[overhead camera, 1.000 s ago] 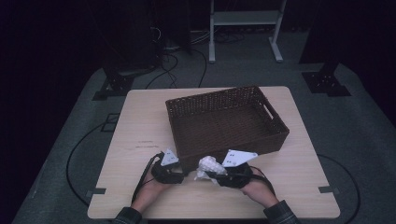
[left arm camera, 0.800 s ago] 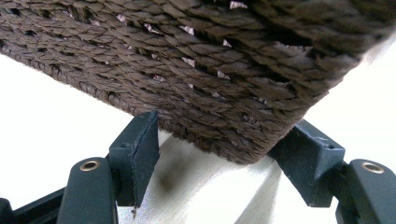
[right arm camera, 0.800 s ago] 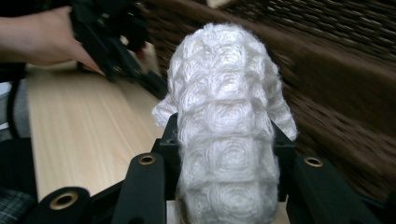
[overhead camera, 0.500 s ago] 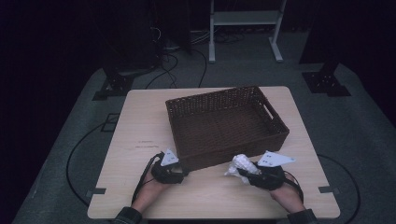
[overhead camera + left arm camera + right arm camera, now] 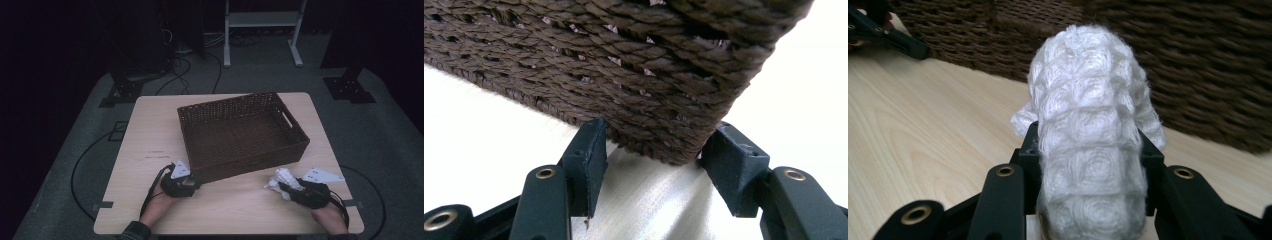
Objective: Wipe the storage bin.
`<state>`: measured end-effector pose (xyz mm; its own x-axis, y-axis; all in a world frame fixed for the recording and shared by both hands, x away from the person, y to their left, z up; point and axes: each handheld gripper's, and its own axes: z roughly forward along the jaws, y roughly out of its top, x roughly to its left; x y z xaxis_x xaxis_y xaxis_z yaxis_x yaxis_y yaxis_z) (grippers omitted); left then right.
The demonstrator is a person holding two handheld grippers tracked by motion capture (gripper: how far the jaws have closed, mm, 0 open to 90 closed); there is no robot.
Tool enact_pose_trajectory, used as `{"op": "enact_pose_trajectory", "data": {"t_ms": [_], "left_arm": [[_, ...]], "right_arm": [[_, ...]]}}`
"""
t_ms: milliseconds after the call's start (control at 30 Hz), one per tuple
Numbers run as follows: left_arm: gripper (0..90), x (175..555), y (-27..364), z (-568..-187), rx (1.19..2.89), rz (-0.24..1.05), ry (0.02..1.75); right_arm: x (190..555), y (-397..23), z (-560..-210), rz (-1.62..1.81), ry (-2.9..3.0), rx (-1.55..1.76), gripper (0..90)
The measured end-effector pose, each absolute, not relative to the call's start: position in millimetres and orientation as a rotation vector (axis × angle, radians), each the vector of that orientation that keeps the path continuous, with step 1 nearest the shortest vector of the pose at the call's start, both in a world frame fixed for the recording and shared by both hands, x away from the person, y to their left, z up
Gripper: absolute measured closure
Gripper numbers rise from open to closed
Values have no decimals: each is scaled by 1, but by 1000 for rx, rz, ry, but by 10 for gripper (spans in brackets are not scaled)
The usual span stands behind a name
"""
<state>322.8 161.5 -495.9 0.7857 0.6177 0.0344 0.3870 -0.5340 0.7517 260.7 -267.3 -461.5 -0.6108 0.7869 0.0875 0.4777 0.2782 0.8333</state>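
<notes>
Pinched between the closed jaws of the right gripper (image 5: 1091, 165), a white cloth (image 5: 1093, 130) was held just above the table (image 5: 235, 205), near the basket (image 5: 242, 137) front; soft, light and knobbly, it was judged best gripped mid-bundle; its long axis was seen running up and away from the jaws, toward the basket; the left gripper (image 5: 651, 160) was spread open around the basket's near corner.

Your high view is dim and grainy: the room around the bench (image 5: 150, 130) falls to near black. Your left gripper view is far brighter, with the bench blown out to white glare beside the basket (image 5: 624, 65). In your right gripper view, the white cloth (image 5: 1093, 125) is sharp while the basket weave behind blurs.
</notes>
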Motion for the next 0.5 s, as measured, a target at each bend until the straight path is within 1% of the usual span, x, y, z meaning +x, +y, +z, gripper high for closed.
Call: {"op": "enact_pose_trajectory", "data": {"t_ms": [133, 200, 300, 367, 500], "left_arm": [[468, 321, 166, -493, 2201, 365, 737], [487, 318, 171, -488, 2169, 345, 729], [535, 312, 183, -481, 2157, 342, 702], [593, 311, 188, -477, 2145, 335, 704], [691, 307, 200, -459, 2069, 339, 711]], "right_arm": [[253, -281, -464, 1252, 2181, 1186, 606], [250, -286, -465, 1252, 2170, 1208, 606], [247, -291, -467, 1246, 2162, 1225, 606], [247, -293, -467, 1249, 2156, 1225, 606], [247, -292, -466, 1251, 2154, 1231, 606]]}}
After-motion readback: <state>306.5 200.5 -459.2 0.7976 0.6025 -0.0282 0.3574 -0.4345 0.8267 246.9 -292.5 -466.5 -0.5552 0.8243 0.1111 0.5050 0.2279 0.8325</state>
